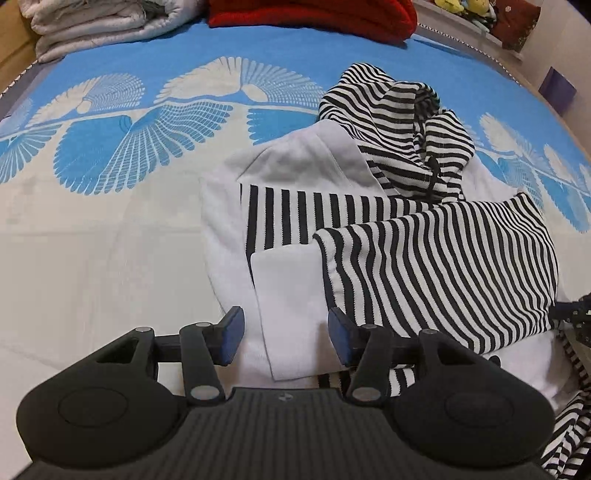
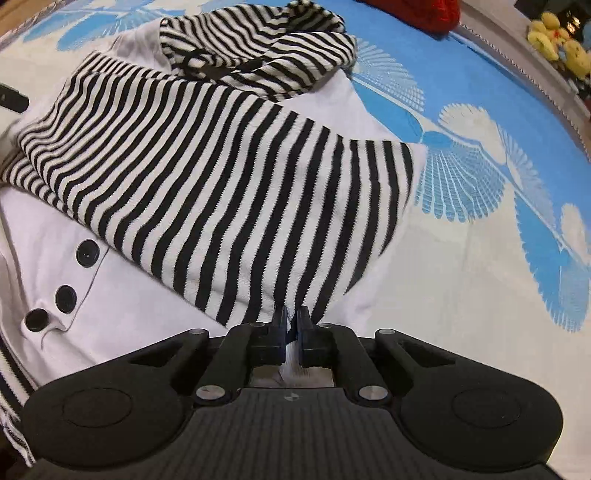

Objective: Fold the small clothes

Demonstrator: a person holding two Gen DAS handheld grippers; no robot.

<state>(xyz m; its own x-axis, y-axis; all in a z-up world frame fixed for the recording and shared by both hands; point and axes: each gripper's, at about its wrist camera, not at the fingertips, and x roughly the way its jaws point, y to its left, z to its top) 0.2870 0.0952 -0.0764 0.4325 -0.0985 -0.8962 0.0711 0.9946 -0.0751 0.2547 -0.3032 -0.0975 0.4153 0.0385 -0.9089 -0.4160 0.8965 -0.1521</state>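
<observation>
A small white hooded jacket [image 1: 295,166] lies on the bed, with a black-and-white striped hood [image 1: 399,122] and striped sleeves. One striped sleeve [image 1: 443,266] is folded across its body. My left gripper [image 1: 287,338] hovers open over the white cuff [image 1: 288,280] of the other sleeve, with the pads on either side and not pressing on it. In the right wrist view, my right gripper [image 2: 291,325] is shut on the jacket at the lower edge of the folded striped sleeve [image 2: 221,177], and white cloth shows between the pads. Three black buttons [image 2: 86,253] sit on the white front.
The bed cover [image 1: 110,155] is blue and white with a feather pattern. A folded pale quilt [image 1: 92,26] and a red blanket [image 1: 314,18] lie at the far end. Yellow plush toys [image 2: 557,48] sit beyond the bed's right edge.
</observation>
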